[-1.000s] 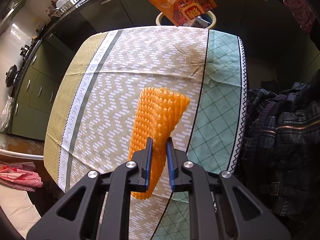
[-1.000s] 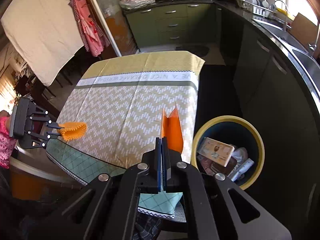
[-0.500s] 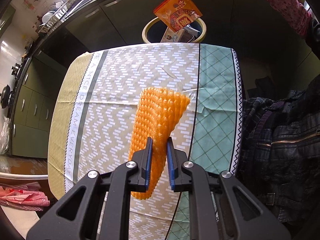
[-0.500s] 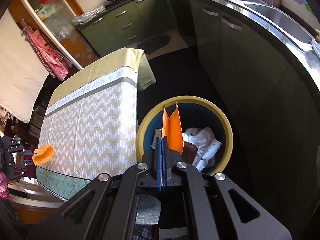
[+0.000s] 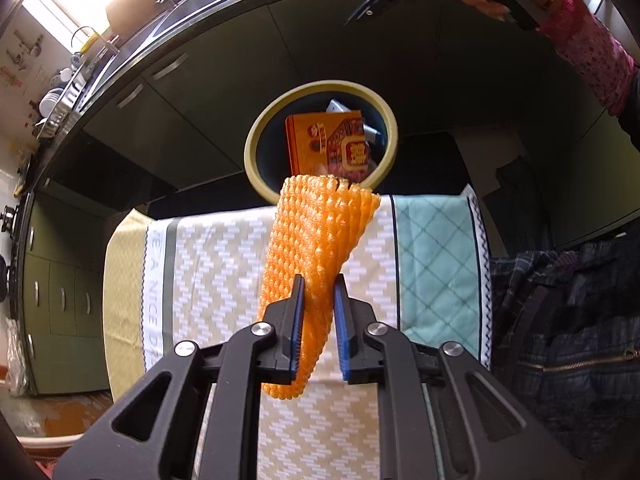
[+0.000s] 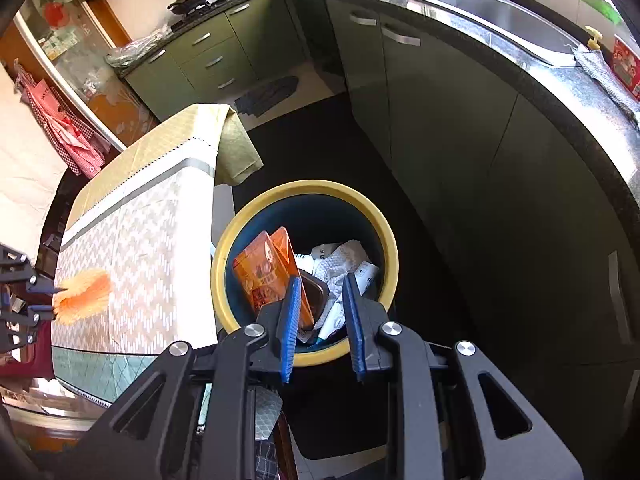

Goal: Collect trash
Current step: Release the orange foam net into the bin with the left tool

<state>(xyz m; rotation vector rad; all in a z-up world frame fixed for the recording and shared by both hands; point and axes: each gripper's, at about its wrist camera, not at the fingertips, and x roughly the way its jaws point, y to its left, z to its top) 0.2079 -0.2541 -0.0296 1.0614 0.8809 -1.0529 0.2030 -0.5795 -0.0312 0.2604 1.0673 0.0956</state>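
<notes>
Gripping the orange foam net, left claw could miss the bin at 12 o'clock; right claw hangs wide, empty.

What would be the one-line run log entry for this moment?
left gripper: shut on orange foam net | right gripper: open, above trash bin | orange snack packet: in bin

Bin stands on the floor between the table and the cabinets; snack packet leans inside it beside crumpled paper; foam net hangs over the tablecloth, the bin beyond the table's far edge.
</notes>
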